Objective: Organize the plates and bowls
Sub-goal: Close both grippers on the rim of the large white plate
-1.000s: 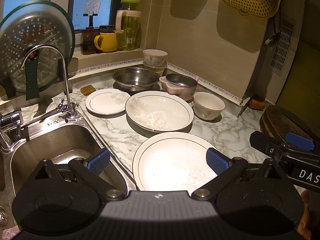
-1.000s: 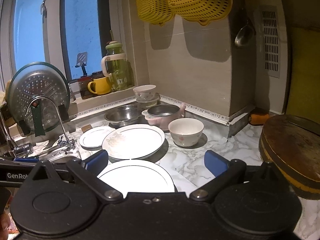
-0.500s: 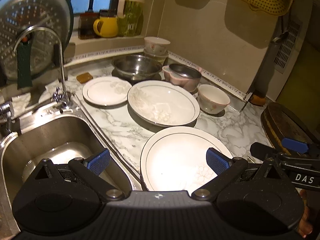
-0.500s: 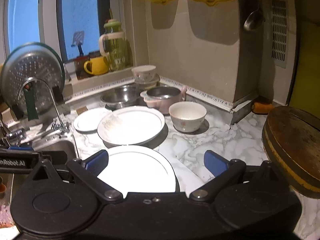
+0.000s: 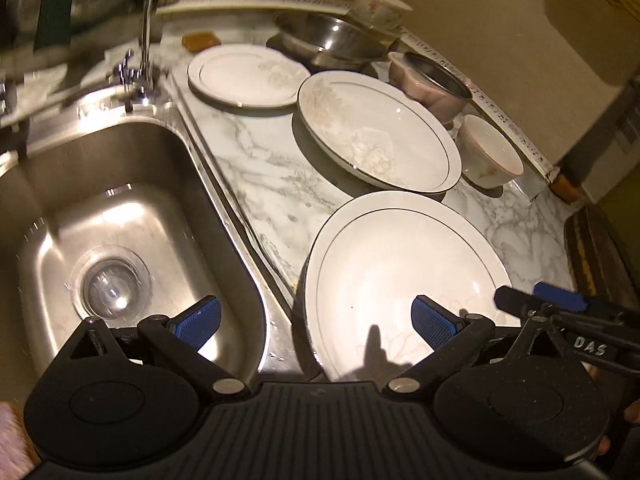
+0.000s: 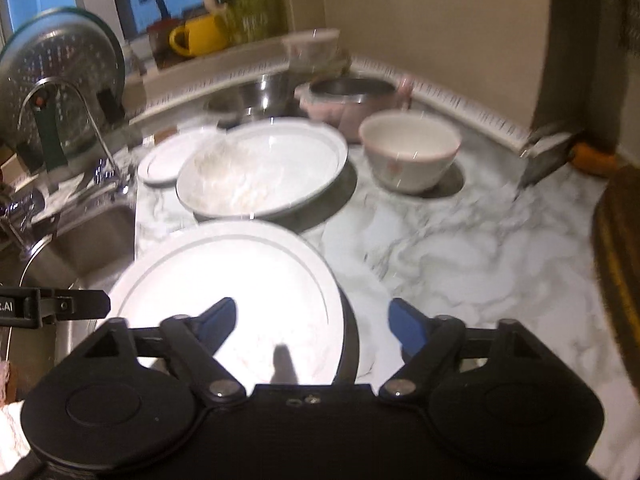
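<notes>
At far left a stainless sink (image 5: 132,216) sits sunk into a marble counter (image 5: 280,168), its drain bare and a curved tap behind it. The left gripper (image 5: 316,322) hovers over the sink's right rim, jaws spread wide, one blue pad above the basin and the other above the near large plate (image 5: 404,276); nothing is between them. That plate lies flat on the counter just beside the sink. Beyond it sit a small plate (image 5: 246,74) at far left, a deep floral plate (image 5: 376,132) in the middle, a steel bowl (image 5: 328,38) behind, and a small white bowl (image 5: 488,152) at right. The right gripper (image 6: 312,322) is closing over the near plate's right edge, which lies between its jaws, not yet pinched. The risk, as I judge it, is a shallow bite: the glazed rim could slip, or the plate could be nudged left toward the sink.
</notes>
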`<state>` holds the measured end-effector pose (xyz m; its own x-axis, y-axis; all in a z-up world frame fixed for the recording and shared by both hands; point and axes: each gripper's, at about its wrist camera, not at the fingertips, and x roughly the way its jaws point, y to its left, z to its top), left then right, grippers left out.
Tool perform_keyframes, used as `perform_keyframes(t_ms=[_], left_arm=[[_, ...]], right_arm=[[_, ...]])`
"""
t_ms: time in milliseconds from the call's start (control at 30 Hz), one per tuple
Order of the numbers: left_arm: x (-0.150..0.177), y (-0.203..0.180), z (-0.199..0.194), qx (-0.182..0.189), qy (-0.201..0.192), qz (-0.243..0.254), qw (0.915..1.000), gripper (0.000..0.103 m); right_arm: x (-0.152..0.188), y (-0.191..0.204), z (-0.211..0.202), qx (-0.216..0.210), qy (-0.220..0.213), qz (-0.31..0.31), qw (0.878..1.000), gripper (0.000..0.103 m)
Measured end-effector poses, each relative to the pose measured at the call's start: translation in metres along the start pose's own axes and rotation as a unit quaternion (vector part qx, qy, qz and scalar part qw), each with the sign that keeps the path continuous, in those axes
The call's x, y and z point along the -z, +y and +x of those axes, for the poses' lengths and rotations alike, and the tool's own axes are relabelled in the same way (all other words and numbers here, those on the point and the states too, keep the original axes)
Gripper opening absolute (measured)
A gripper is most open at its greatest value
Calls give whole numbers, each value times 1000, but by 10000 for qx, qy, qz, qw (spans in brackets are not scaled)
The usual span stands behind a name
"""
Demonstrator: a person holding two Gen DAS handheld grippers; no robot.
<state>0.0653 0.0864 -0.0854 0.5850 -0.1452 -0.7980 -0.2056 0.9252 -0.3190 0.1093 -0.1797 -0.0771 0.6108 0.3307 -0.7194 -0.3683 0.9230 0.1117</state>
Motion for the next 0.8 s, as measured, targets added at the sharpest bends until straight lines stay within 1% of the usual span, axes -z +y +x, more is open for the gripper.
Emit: perform_keyframes(t_ms=[67,100,133,200,233,267,333,400,467,533,567,600,633,700,800], left_arm=[[0,0,5,18,87,-50,9999,93],[0,-1,8,18,144,-67,9999,90],[-1,-1,11,14,193,-96,9998,88],[-1,-1,16,64,302,-140,9994,72],[-1,-1,18,93,353,-169,9992,69],[-1,0,19,115,388,-207,9990,68],[-1,2,22,169,443,-304,9984,67],[-1,3,23,225,488,-348,9979,59],[-1,3,22,219,497,-344,9979,56],[-1,2,22,208,504,-339,9979,51],[-2,2,23,217,521,-344,9978,44],[-2,2,23,224,541,-340,9977,40],[-1,2,24,215,552,-335,9977,39],[-1,2,24,185,570,-339,9976,38],[1,1,23,176,577,-320,9977,33]], right_arm=[[-1,-5,8,-84,136,25,9999,80],[-1,-7,12,-133,205,11,9997,77],[-2,-10,15,-164,264,9,9995,76],[-4,-15,20,-247,395,48,9989,75],[-4,-18,23,-286,455,60,9985,75],[-5,-20,25,-310,518,79,9981,72],[-6,-24,30,-369,651,123,9971,66],[-6,-27,33,-426,754,178,9961,59],[-6,-30,34,-482,821,234,9952,56],[-6,-33,35,-502,856,284,9947,55],[-6,-34,35,-507,870,333,9944,55],[-6,-36,36,-519,897,368,9939,52],[-6,-37,37,-533,922,388,9936,49],[-5,-38,38,-571,978,416,9927,41],[-4,-36,38,-593,1031,398,9921,36]])
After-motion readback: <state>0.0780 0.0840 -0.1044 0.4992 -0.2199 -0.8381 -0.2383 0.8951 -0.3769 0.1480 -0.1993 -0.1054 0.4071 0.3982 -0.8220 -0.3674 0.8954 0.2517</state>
